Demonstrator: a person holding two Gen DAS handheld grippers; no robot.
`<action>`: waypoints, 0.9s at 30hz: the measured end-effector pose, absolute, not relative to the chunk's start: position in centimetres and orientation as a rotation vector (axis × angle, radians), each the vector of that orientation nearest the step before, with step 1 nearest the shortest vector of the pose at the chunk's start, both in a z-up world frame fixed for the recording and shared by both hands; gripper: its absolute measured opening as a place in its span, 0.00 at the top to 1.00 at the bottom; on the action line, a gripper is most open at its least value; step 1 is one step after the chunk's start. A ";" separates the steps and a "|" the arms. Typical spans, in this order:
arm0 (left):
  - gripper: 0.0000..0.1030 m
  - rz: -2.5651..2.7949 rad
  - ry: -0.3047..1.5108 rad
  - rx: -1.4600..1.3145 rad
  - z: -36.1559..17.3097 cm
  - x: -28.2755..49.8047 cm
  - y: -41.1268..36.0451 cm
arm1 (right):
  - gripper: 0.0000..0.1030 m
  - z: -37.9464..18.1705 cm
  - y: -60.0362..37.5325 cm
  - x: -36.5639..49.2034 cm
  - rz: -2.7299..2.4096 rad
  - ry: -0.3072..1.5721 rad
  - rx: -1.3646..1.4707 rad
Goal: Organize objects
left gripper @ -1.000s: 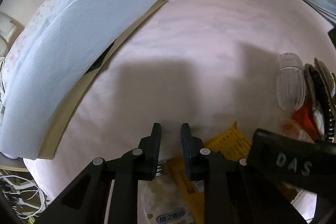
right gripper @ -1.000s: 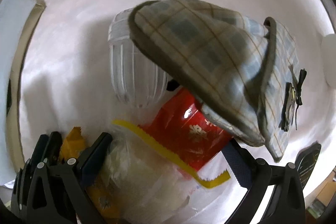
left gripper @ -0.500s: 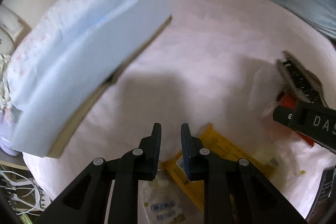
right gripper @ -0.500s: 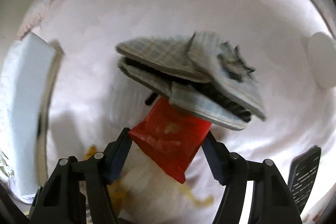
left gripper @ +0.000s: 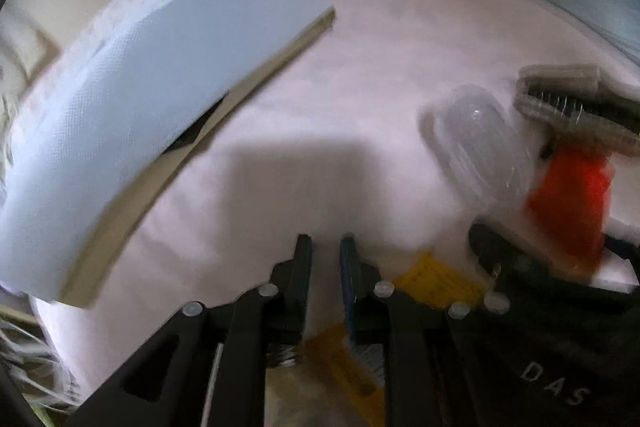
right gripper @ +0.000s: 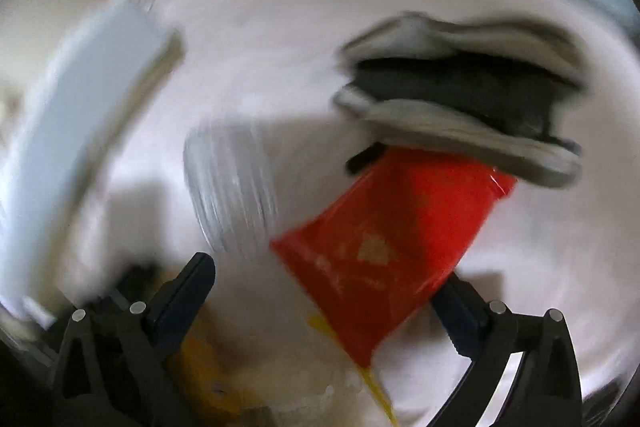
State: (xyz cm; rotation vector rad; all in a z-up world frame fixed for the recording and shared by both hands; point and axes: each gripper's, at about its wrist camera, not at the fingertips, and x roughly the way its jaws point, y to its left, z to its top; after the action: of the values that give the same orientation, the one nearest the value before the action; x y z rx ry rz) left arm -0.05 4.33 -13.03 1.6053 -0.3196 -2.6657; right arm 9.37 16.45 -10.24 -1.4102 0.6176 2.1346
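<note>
Left wrist view: left gripper [left gripper: 326, 247] fingers nearly closed but parting slightly, nothing between them, over the pale pink bed sheet [left gripper: 384, 75]. Yellow packet [left gripper: 436, 281] lies just behind the fingers, seen clearly only here. Right wrist view: right gripper [right gripper: 324, 287] with jaws opening wide; red packet [right gripper: 400, 243] sits between the fingers, pads not pressing it. Plaid slippers [right gripper: 460, 107] overlap the packet's upper end; clear ribbed container [right gripper: 228, 191] at its left. White foam board [left gripper: 160, 99] upper left. Earlier, the slippers filled the frame's centre.
</note>
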 end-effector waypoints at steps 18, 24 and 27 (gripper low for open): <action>0.38 -2.675 -0.101 1.513 -12.7 -0.1 0.4 | 0.00 -10.7 19.0 20.1 2.444 1.077 -0.769; 0.37 -2.669 -0.101 1.512 -12.4 0.1 0.1 | 0.00 -9.7 18.2 19.9 2.426 1.014 -0.828; 0.37 -2.668 -0.104 1.511 -12.3 0.1 0.1 | 0.00 -10.1 18.1 19.8 2.434 1.033 -0.813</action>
State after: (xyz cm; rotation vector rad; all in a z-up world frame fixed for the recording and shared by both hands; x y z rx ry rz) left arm 0.09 0.11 -12.31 1.5107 -0.1039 -2.6678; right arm 19.76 18.12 -10.15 -0.8131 1.0333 2.4336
